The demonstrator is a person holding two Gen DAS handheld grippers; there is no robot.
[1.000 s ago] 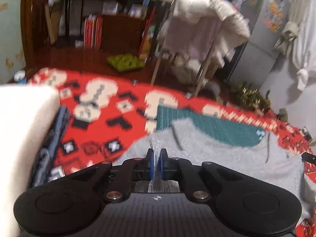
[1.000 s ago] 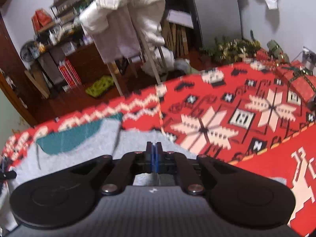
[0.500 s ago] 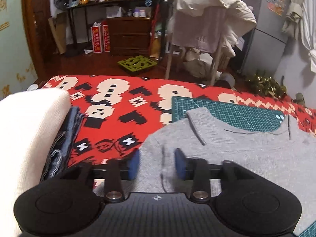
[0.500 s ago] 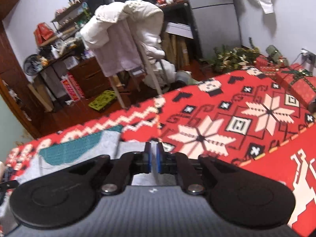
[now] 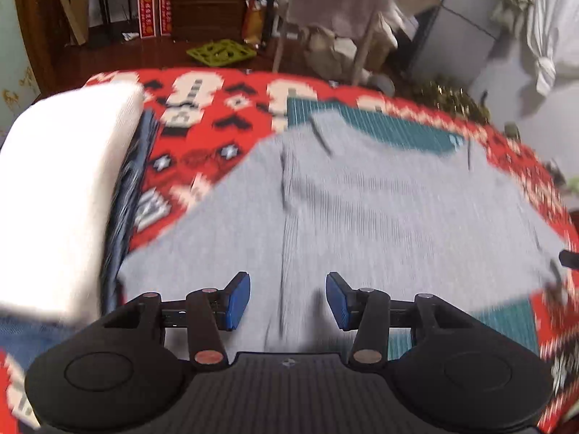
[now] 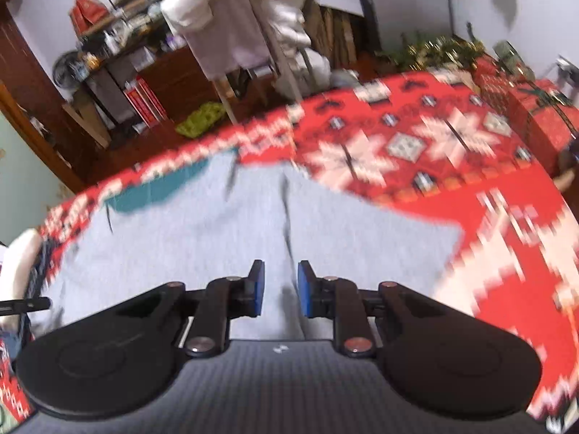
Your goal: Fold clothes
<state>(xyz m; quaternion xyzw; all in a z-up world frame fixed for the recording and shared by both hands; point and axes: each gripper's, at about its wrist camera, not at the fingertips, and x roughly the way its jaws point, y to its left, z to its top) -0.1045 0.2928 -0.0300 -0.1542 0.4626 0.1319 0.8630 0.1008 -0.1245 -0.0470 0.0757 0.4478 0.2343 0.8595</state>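
Observation:
A grey knit garment (image 5: pixel 380 209) lies spread flat over a green cutting mat (image 5: pixel 391 130) on the red patterned cloth. My left gripper (image 5: pixel 287 300) hovers over its near left part with its jaws opening and nothing pressed between the blue pads. In the right wrist view the same grey garment (image 6: pixel 224 224) fills the middle, a fold line running up it. My right gripper (image 6: pixel 280 287) is above its near right part, jaws opening, the pads apart and clear of the fabric.
A stack of folded clothes, white on top of blue (image 5: pixel 65 195), sits at the left. The red patterned cloth (image 6: pixel 452 152) stretches to the right. Beyond the table stand a chair draped with white laundry (image 6: pixel 246 18), shelves and a green floor mat (image 5: pixel 220 50).
Both grippers let go of the grey garment and opened, the left wider than the right. Both pulled back toward me, and the garment now lies flat.

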